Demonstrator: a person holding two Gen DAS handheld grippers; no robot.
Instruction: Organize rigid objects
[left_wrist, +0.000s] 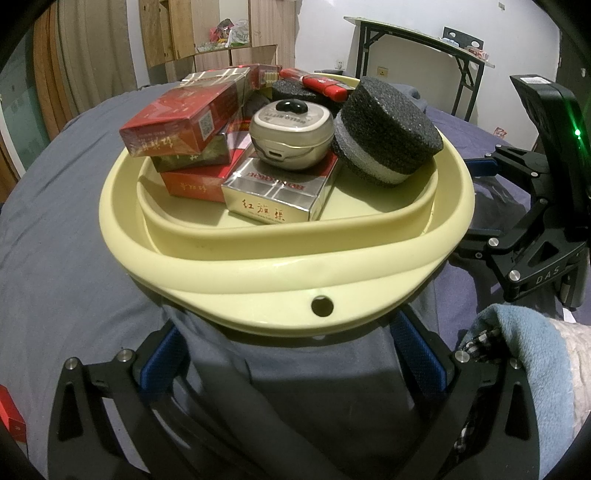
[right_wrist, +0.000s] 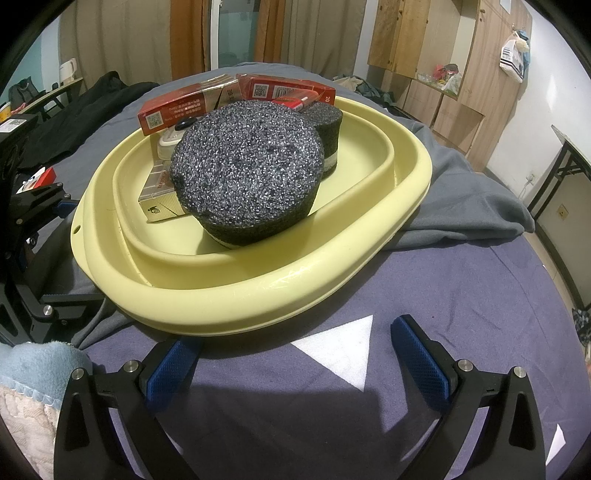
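A pale yellow basin (left_wrist: 258, 254) (right_wrist: 236, 291) sits on the blue-grey bed cover. It holds several red cigarette boxes (left_wrist: 177, 122) (right_wrist: 173, 107), a silver box (left_wrist: 280, 192), a silver earbud case (left_wrist: 291, 133), a black foam disc (left_wrist: 388, 122) (right_wrist: 247, 166), a second foam disc (right_wrist: 327, 118) and a red lighter (left_wrist: 325, 83). My left gripper (left_wrist: 291, 354) is open just in front of the basin's near rim. My right gripper (right_wrist: 295, 362) is open and empty, in front of the basin's rim; it also shows in the left wrist view (left_wrist: 476, 168).
A grey blanket (right_wrist: 472, 195) lies bunched under and right of the basin. A red box (left_wrist: 11, 417) lies at the bed's left edge. A folding table (left_wrist: 417, 40) and wooden cabinets (right_wrist: 424, 48) stand beyond the bed. A light blue sleeve (left_wrist: 517, 354) is near the left gripper.
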